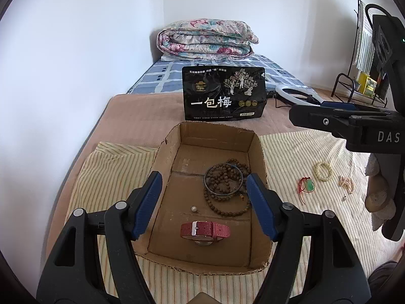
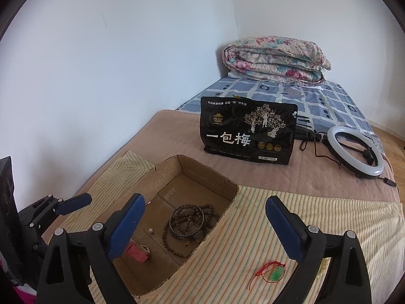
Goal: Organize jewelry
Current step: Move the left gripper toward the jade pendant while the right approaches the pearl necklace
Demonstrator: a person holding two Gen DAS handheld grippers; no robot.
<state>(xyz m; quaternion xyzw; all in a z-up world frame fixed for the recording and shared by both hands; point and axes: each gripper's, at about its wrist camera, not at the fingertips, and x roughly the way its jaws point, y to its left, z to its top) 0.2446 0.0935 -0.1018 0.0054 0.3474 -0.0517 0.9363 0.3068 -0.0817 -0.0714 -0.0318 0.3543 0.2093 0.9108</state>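
Observation:
An open cardboard box (image 1: 215, 136) (image 2: 202, 174) sits on a striped cloth. Inside lie brown wooden beads (image 1: 227, 197) (image 2: 177, 243), a dark bangle (image 1: 206, 187) (image 2: 174, 230), a small pearl (image 1: 194, 208) (image 2: 151, 231) and a red-strapped watch (image 1: 205, 229) (image 2: 138, 252). My left gripper (image 1: 203, 177) hangs open over the box, holding nothing. On the cloth to the right of the box lie a green pendant on red cord (image 1: 309, 186) (image 2: 274, 274), a cream bead bracelet (image 1: 323, 171) and a pinkish bead bracelet (image 1: 346, 183). My right gripper (image 2: 205, 200) stands wide open above the box's right edge, holding nothing.
A black snack bag (image 1: 224, 93) (image 2: 249, 131) stands behind the box. A ring light (image 2: 354, 152) with its cable lies at the back right. A folded floral quilt (image 1: 206, 40) rests on the checked bedding. The wall runs close along the left; a wire rack (image 1: 359, 86) stands far right.

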